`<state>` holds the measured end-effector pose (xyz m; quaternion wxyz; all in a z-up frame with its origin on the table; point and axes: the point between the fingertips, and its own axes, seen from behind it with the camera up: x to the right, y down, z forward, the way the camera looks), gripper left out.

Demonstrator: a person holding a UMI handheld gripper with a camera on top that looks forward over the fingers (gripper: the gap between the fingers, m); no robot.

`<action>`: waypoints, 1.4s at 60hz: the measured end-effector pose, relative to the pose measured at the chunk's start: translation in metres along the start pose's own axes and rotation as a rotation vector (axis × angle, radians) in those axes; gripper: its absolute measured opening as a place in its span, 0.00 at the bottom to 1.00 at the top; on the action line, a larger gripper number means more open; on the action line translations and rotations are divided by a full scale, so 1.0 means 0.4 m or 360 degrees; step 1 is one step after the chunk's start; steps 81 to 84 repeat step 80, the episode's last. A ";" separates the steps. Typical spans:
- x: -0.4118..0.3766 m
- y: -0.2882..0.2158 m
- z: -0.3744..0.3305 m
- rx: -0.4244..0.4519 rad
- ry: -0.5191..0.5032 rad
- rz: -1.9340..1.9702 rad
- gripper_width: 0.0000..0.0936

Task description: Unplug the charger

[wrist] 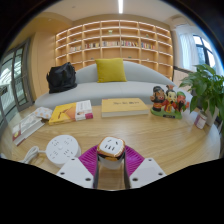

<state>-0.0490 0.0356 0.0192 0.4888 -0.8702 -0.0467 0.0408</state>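
A small white charger [111, 148] with an orange rim sits between my two fingers, its socket face turned up toward the camera. My gripper [111, 160] is shut on it; the magenta pads [90, 160] press on both of its sides. A round white power strip [62, 150] lies on the wooden table [150, 130] just left of the fingers, with a white cable running off to the left. The charger is apart from the round strip.
Books and boxes [72, 111] and a yellow book [124, 105] lie farther back on the table. Toy figures [166, 99] and a potted plant [207, 92] stand at the right. A grey sofa [100, 82] with a yellow cushion and black bag is beyond.
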 end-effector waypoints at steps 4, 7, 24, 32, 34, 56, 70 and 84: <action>0.015 0.025 0.010 -0.0027 0.0007 0.0009 0.42; 0.024 0.025 0.007 -0.0022 0.0022 0.0018 0.45; 0.098 -0.010 -0.084 0.0011 0.0126 -0.0032 0.90; 0.105 -0.027 -0.202 0.0049 0.0146 -0.0116 0.92; 0.103 -0.029 -0.238 0.0057 0.0143 -0.0131 0.92; 0.007 -0.015 -0.618 0.0176 0.0111 -0.0199 0.91; -0.032 0.015 -0.731 0.0189 0.0065 -0.0166 0.91; -0.025 0.023 -0.748 0.0173 0.0089 -0.0164 0.91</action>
